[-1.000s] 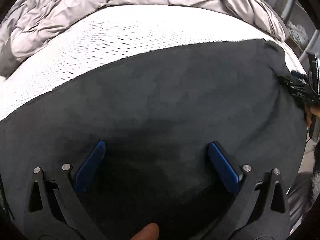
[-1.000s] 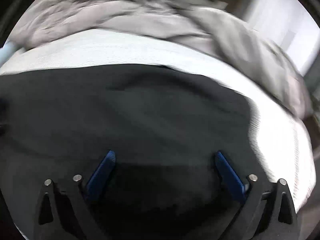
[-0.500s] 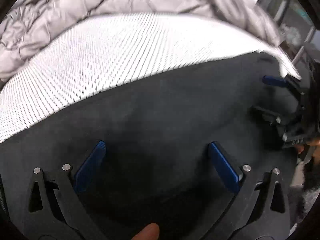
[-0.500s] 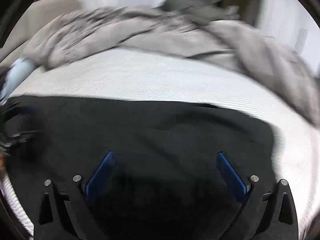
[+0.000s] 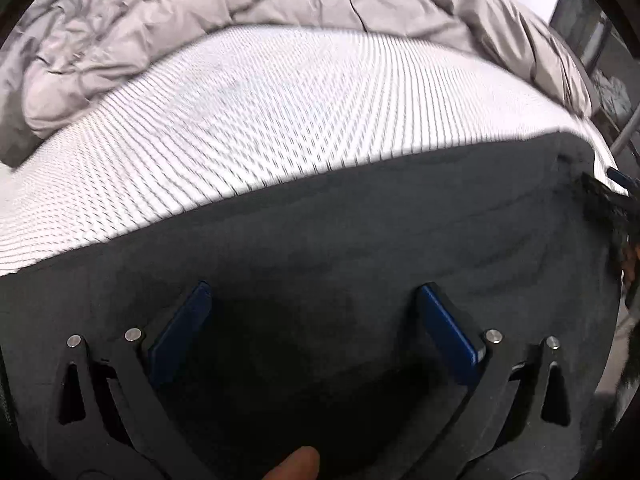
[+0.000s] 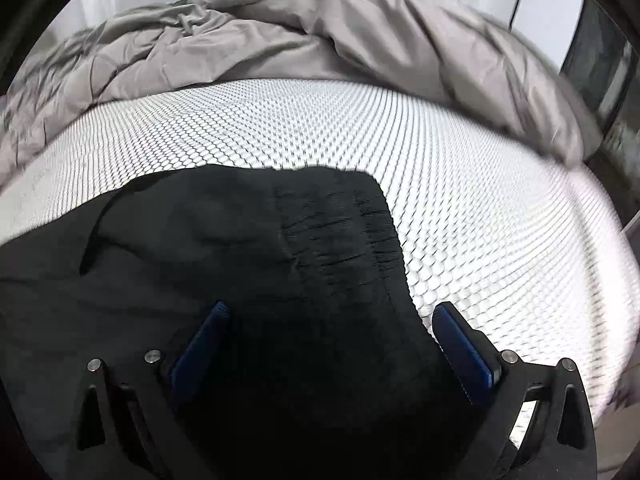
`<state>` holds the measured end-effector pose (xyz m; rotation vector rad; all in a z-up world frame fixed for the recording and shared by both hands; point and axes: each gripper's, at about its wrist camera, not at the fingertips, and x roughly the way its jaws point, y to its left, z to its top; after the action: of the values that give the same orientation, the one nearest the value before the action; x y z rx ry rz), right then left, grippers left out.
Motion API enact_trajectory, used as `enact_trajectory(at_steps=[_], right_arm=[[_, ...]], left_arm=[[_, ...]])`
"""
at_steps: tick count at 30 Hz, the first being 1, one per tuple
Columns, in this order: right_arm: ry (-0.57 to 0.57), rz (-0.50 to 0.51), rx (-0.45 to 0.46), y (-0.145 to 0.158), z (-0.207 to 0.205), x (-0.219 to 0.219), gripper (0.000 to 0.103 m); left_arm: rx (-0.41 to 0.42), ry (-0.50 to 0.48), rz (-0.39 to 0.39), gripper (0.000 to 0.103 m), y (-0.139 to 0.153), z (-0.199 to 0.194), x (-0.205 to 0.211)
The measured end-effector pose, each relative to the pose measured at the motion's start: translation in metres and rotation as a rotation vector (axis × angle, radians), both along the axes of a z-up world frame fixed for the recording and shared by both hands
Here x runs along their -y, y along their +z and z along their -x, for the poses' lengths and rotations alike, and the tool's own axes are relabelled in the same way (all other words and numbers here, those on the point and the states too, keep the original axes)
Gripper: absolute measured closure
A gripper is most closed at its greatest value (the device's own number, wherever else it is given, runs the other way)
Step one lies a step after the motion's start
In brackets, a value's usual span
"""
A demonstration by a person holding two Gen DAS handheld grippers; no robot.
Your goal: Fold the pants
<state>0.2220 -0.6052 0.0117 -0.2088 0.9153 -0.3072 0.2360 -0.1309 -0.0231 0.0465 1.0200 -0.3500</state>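
Observation:
Black pants [image 5: 360, 232] lie spread flat on a white mesh mattress [image 5: 280, 112]. In the right wrist view the pants [image 6: 240, 248] end in a ribbed waistband [image 6: 352, 232] at the right. My left gripper [image 5: 312, 300] is open and empty, hovering just above the cloth. My right gripper [image 6: 332, 316] is open and empty above the waistband end, its right finger [image 6: 460, 344] at the cloth's edge. The right gripper also shows at the right edge of the left wrist view [image 5: 618, 196].
A crumpled grey duvet [image 5: 200, 20] is piled along the far side of the mattress, also in the right wrist view [image 6: 320, 32]. The mattress's right edge [image 6: 612, 280] drops off to the floor. A fingertip [image 5: 296, 464] shows at the bottom.
Both grippers stayed open. The right gripper swung to the right, toward the waistband end of the pants. The left view tilted up and shows more mattress.

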Motion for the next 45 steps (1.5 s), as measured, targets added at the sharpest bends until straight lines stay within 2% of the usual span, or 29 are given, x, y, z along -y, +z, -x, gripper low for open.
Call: enact_trajectory(at_steps=[2, 4, 6, 9, 12, 15, 19, 21, 22, 23, 25, 26, 27, 29, 31, 33, 34, 36, 37, 39, 41, 45], right_arm=[[0.027, 0.028, 0.057, 0.016, 0.012, -0.021, 0.001], [0.101, -0.041, 0.100, 0.030, 0.012, -0.048, 0.001], [0.214, -0.130, 0.093, 0.032, 0.013, -0.092, 0.001], [0.422, -0.195, -0.002, 0.009, -0.006, -0.161, 0.003], [0.510, -0.144, -0.140, -0.030, -0.021, -0.197, 0.021], [0.449, -0.118, -0.137, -0.033, -0.022, -0.179, 0.022], [0.141, 0.135, -0.078, -0.023, -0.026, -0.090, 0.024], [0.017, 0.140, -0.067, -0.022, -0.021, -0.048, 0.023], [-0.007, 0.094, -0.051, -0.019, -0.018, -0.035, 0.023], [-0.004, 0.046, -0.034, -0.014, -0.015, -0.031, 0.023], [-0.015, 0.076, -0.016, 0.000, -0.006, -0.040, 0.024], [0.009, 0.088, -0.005, 0.007, -0.011, -0.047, 0.024], [0.054, 0.076, 0.015, 0.015, 0.002, -0.064, 0.022], [0.207, -0.006, 0.029, 0.027, 0.020, -0.099, 0.018], [0.331, -0.087, 0.026, 0.025, 0.037, -0.136, 0.012], [0.466, -0.155, -0.059, 0.004, 0.041, -0.174, 0.011], [0.514, -0.137, -0.110, -0.010, 0.041, -0.188, 0.011], [0.540, 0.024, -0.161, -0.034, 0.044, -0.206, 0.012], [0.540, 0.014, -0.150, -0.035, 0.045, -0.203, 0.010], [0.470, -0.038, -0.161, -0.032, 0.041, -0.180, 0.008], [0.405, -0.019, -0.164, -0.032, 0.044, -0.164, 0.005], [0.324, -0.034, -0.180, -0.029, 0.035, -0.131, 0.002]], left_arm=[[0.024, 0.024, 0.040, 0.001, 0.010, -0.009, -0.003], [0.022, 0.061, 0.061, 0.001, 0.012, -0.014, 0.000], [-0.018, 0.061, 0.066, 0.001, 0.006, -0.019, 0.008], [-0.045, 0.081, 0.005, 0.001, -0.008, -0.025, 0.016], [-0.046, 0.077, -0.017, 0.001, -0.012, -0.027, 0.018], [-0.060, 0.078, -0.006, 0.001, -0.011, -0.025, 0.015], [-0.058, 0.076, 0.001, 0.001, -0.011, -0.024, 0.011], [-0.055, 0.080, -0.001, 0.001, -0.010, -0.022, 0.011], [-0.053, 0.084, -0.007, 0.001, -0.009, -0.021, 0.010], [-0.048, 0.098, -0.022, 0.001, -0.006, -0.019, 0.009], [-0.011, 0.089, -0.017, 0.001, 0.011, -0.005, 0.013], [0.019, 0.051, 0.004, 0.001, 0.023, 0.007, 0.018], [0.044, 0.016, 0.018, 0.001, 0.032, 0.018, 0.024], [0.061, -0.056, 0.035, 0.001, 0.040, 0.042, 0.040], [-0.011, -0.154, 0.048, 0.001, 0.026, 0.053, 0.054], [-0.045, -0.159, -0.033, 0.001, 0.009, 0.057, 0.057], [-0.031, -0.146, -0.072, 0.001, 0.006, 0.060, 0.054], [-0.020, -0.118, -0.078, 0.001, 0.008, 0.066, 0.031], [-0.017, -0.100, -0.086, 0.001, 0.009, 0.069, 0.018], [0.009, -0.027, -0.151, 0.000, 0.010, 0.079, -0.024], [0.029, 0.064, -0.212, 0.000, 0.011, 0.088, -0.067], [0.008, 0.233, -0.173, 0.001, 0.019, 0.106, -0.140]])
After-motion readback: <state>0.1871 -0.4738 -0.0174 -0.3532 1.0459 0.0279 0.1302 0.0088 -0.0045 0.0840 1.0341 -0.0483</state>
